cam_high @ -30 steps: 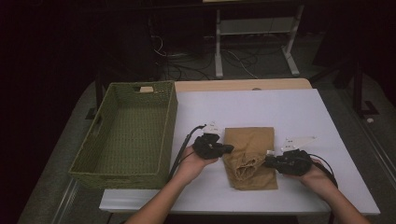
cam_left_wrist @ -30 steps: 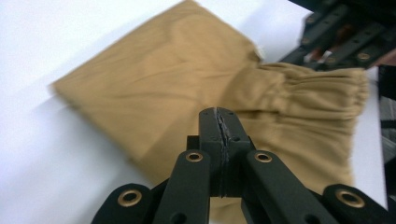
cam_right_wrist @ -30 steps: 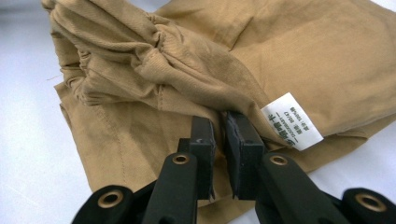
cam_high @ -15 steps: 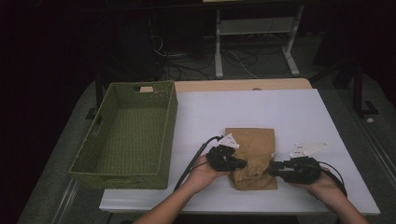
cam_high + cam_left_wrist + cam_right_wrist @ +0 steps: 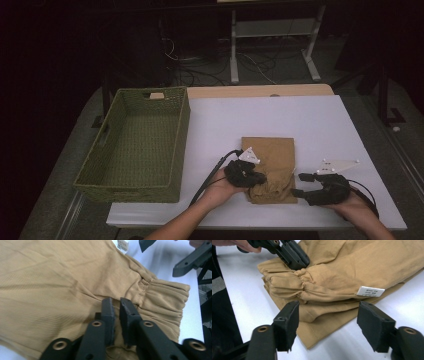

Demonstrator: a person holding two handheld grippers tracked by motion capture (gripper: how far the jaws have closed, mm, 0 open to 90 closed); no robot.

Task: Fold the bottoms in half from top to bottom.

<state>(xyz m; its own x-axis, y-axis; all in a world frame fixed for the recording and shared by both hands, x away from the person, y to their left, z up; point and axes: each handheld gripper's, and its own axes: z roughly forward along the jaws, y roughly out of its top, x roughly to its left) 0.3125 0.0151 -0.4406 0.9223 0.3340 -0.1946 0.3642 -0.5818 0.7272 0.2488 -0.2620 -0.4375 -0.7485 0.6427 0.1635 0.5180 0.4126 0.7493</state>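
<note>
A tan folded garment [image 5: 270, 160] with a gathered elastic band and a white label [image 5: 370, 291] lies on the white table [image 5: 300, 115] near its front edge. My left gripper [image 5: 260, 179] rests on the garment's near left part. Its jaws [image 5: 115, 302] have just been opening and stand a narrow gap apart over the cloth [image 5: 62, 290] beside the gathered band, with no fold pinched. My right gripper [image 5: 298, 184] sits at the garment's near right corner. Its jaws [image 5: 328, 312] have just been opening and stand wide, framing the folded edge [image 5: 324, 322] without touching it.
A green woven basket [image 5: 180, 130] stands at the table's left, with nothing visible inside. Beyond the garment the white tabletop runs to a wooden strip at the far edge. Dark floor, cables and a metal frame lie behind the table.
Both hands came nearer the front edge. The left gripper slid right onto the garment and parted slightly. The right gripper's jaws went from nearly closed to wide apart.
</note>
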